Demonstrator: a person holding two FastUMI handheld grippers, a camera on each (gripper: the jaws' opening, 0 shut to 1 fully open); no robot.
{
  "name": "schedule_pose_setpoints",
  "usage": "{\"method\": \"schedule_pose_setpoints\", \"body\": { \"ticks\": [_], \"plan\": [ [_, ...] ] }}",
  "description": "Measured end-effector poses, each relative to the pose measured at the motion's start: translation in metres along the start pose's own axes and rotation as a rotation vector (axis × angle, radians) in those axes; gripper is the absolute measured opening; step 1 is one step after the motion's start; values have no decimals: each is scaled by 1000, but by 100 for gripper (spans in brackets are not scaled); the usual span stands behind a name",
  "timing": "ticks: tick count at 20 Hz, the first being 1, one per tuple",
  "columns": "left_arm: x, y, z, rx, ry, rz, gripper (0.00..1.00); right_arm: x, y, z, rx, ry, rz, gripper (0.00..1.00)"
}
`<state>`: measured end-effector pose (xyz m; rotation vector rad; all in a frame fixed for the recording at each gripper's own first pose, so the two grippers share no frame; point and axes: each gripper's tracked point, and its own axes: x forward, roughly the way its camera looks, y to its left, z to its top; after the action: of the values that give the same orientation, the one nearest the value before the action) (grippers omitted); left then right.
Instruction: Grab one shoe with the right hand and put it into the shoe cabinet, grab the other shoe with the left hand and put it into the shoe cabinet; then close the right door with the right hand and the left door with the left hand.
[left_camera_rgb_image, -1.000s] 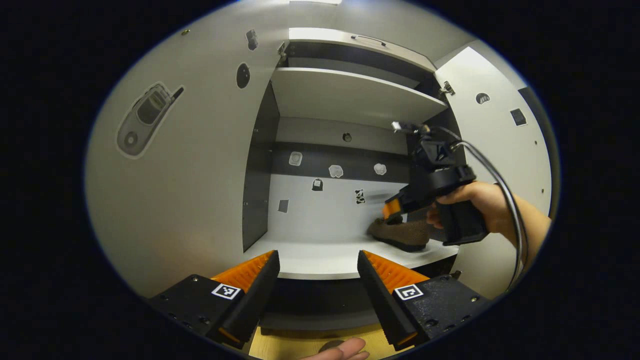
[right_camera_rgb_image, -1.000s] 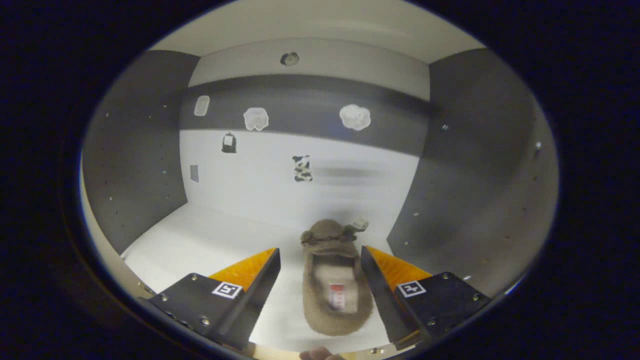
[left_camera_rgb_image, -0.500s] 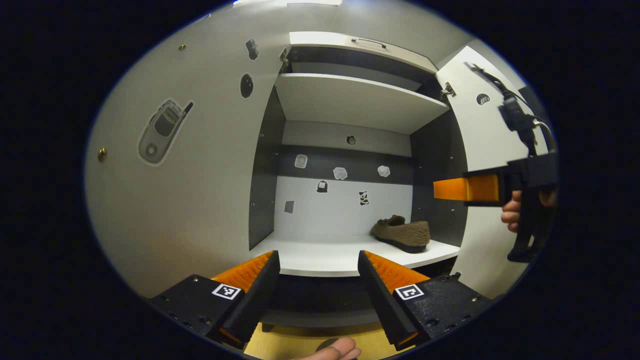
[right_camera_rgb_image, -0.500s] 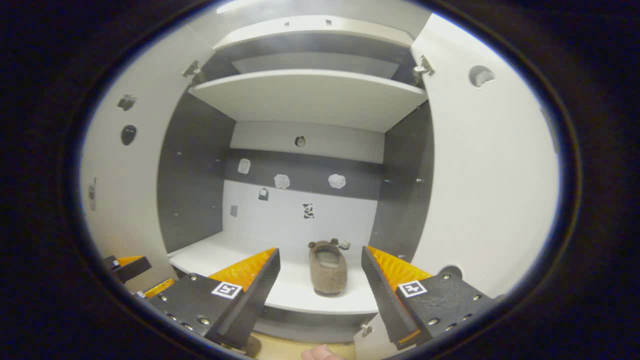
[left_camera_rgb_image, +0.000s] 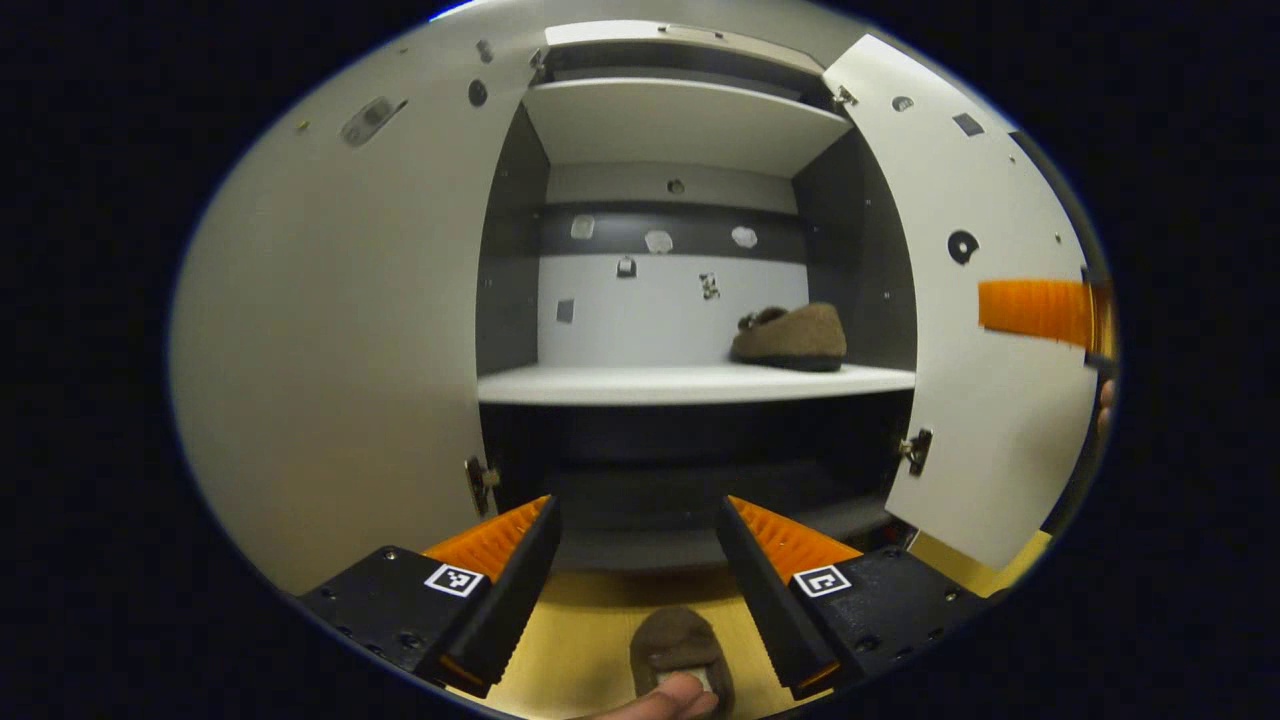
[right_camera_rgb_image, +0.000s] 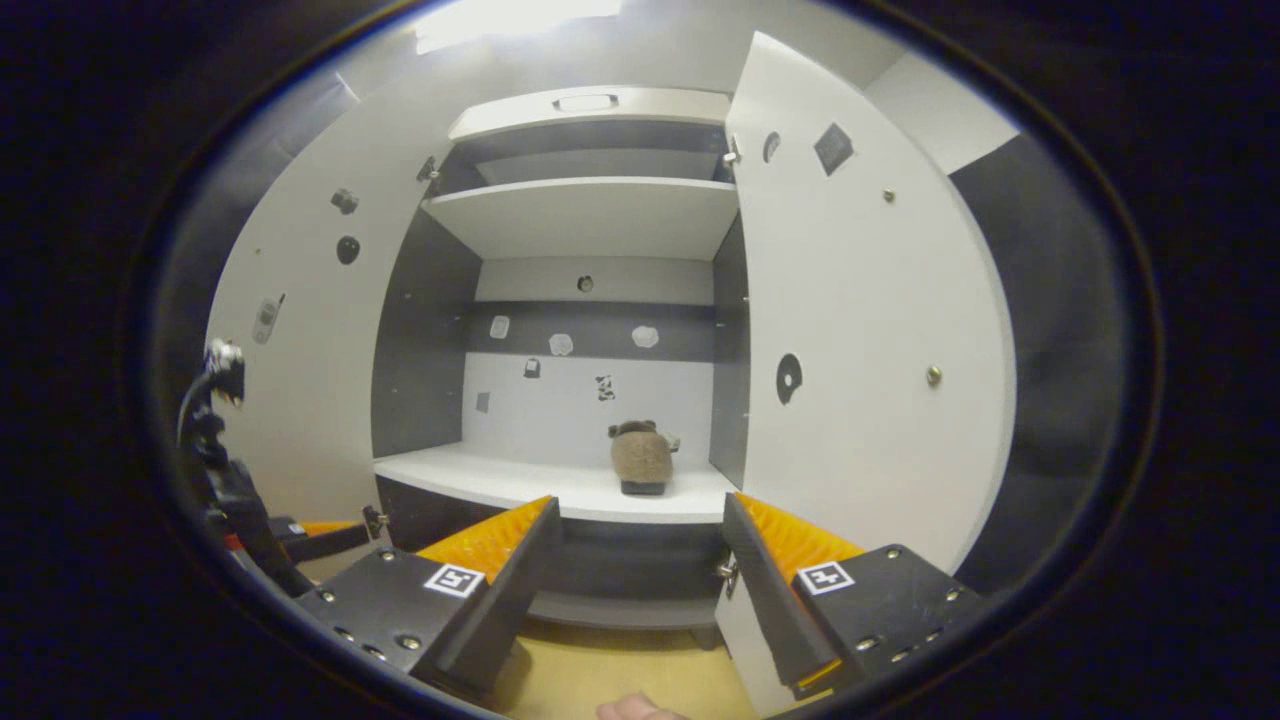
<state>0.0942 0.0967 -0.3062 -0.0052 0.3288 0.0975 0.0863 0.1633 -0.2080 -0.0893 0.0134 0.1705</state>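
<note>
One brown fuzzy shoe (left_camera_rgb_image: 790, 336) (right_camera_rgb_image: 642, 456) rests at the right end of the cabinet's white shelf (left_camera_rgb_image: 640, 383). The other brown shoe (left_camera_rgb_image: 680, 645) lies on the wooden floor, low between the fingers of my left gripper (left_camera_rgb_image: 635, 585), which is open and empty. My right gripper (right_camera_rgb_image: 638, 590) is open and empty too, held back outside the cabinet (right_camera_rgb_image: 590, 330). Both doors stand open: the left door (left_camera_rgb_image: 340, 330) and the right door (right_camera_rgb_image: 860, 320).
A dark lower compartment (left_camera_rgb_image: 690, 470) sits under the white shelf, and another shelf (right_camera_rgb_image: 585, 215) above it. The right gripper's fingers (left_camera_rgb_image: 1035, 310) show at the right edge of the left gripper view; the left gripper (right_camera_rgb_image: 250, 520) shows at the left of the right gripper view.
The right gripper has let go of the shoe on the shelf and pulled back out of the cabinet. The left gripper has dropped and tilted down, bringing the floor shoe into view.
</note>
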Motion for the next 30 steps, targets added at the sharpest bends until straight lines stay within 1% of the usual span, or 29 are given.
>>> {"method": "schedule_pose_setpoints", "body": {
  "ticks": [1, 3, 5, 10, 13, 15, 16, 17, 18, 19, 20, 22, 23, 24, 26, 30],
  "plan": [
    [-1, 0, -20, 0, 41, -3, 96, -7, 7, -5, 21, -3, 34, 99],
    [2, 2, -51, 18, 102, -13, 97, -15, 13, -13, 8, -13, 64, 98],
    [5, 8, -83, 34, 202, 3, 97, -18, 16, -24, -10, -11, 64, 98],
    [-5, 8, -155, 10, 393, -23, 98, -17, 14, -56, -17, 56, 61, 98],
    [-13, 4, -188, 14, 485, -46, 98, -16, 22, -72, 5, 86, 92, 98],
    [-12, 6, -205, 25, 546, -53, 98, -12, 20, -82, -10, 108, 89, 98],
    [-8, 2, -209, -5, 561, -79, 94, -12, 20, -87, -15, 119, 84, 98],
    [-5, -8, -214, -46, 579, -129, 87, -12, 19, -91, -18, 127, 77, 98],
    [0, -15, -217, -72, 582, -169, 76, -11, 16, -90, -17, 127, 65, 98],
    [3, -13, -223, -67, 591, -174, 66, -11, 12, -88, -16, 121, 50, 98],
    [6, -6, -222, -51, 580, -161, 43, -11, 9, -87, -12, 115, 41, 98],
    [6, -4, -218, -58, 570, -166, 6, -13, 5, -82, 1, 105, 33, 98],
    [1, -2, -218, -41, 572, -165, 4, -14, 3, -80, 6, 103, 31, 98],
    [0, -2, -211, -20, 554, -163, 4, -14, 0, -80, 8, 101, 26, 98],
    [-2, 1, -188, 2, 499, -146, 3, -16, -8, -77, 6, 97, 9, 98],
    [-7, 7, -121, 66, 342, -109, 3, -20, -19, -69, 10, 93, -11, 98]
  ]
}}
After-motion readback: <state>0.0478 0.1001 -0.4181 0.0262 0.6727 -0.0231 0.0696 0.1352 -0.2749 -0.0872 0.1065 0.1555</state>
